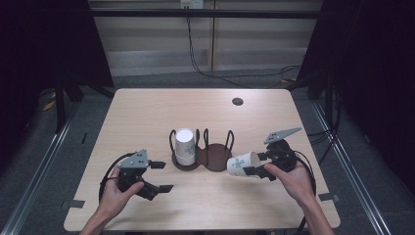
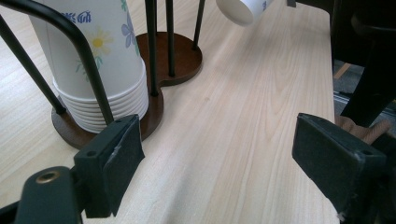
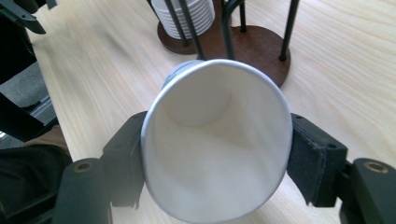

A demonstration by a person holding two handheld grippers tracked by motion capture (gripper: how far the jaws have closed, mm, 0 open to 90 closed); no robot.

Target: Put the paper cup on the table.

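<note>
Between the jaws of the right tool (image 1: 255,163) a white paper cup (image 1: 242,164) lies on its side, clamped near its rim, its long axis running along the tool with the closed base pointing away toward the cup rack (image 1: 203,152) and the open mouth back at the hand. Beyond the cup's base, the rack's left bay holds a stack of cups (image 1: 185,146) upside down on the wooden desk (image 1: 147,112). The left tool (image 1: 159,176) rests released near the desk's front, jaws wide apart around nothing.

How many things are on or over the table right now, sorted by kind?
Cup stacks: 1, the upside-down stack of paper cups in the left bay of the holder.
Single cups: 1, the loose paper cup in the right gripper.
Holders: 1, the brown cup holder.
Grippers: 2, counting the left gripper.
Total: 5.
</note>
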